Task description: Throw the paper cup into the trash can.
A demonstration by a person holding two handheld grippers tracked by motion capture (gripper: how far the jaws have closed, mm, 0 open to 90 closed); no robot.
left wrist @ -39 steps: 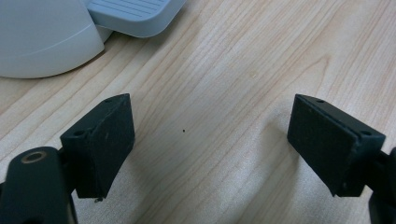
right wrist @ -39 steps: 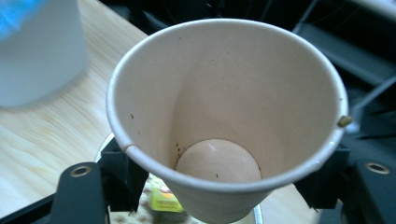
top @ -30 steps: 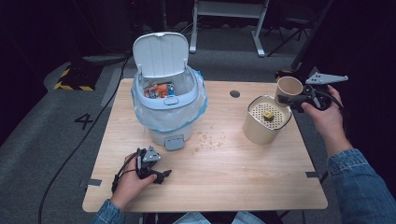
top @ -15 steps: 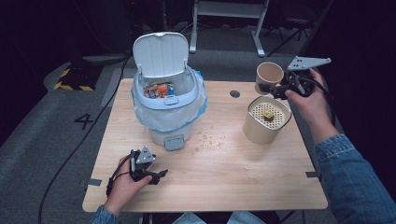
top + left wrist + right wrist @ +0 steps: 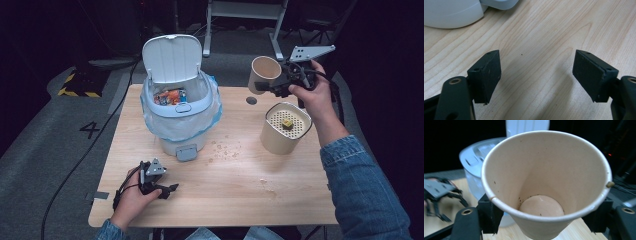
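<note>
Since a moment ago, our right gripper (image 5: 270, 89) has carried the tan paper cup (image 5: 263, 74) toward the white lidded bin (image 5: 176, 107), clamped; its own view reveals specks inside. Left gripper (image 5: 167, 190) rests released.

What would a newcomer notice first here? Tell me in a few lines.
The paper cup stands out first, clamped in the right gripper and held in the air above the table's far right edge, tipped on its side. Next comes the white bin at the table's far left, its lid up and colourful wrappers inside. The left gripper rests open on the near table.
</note>
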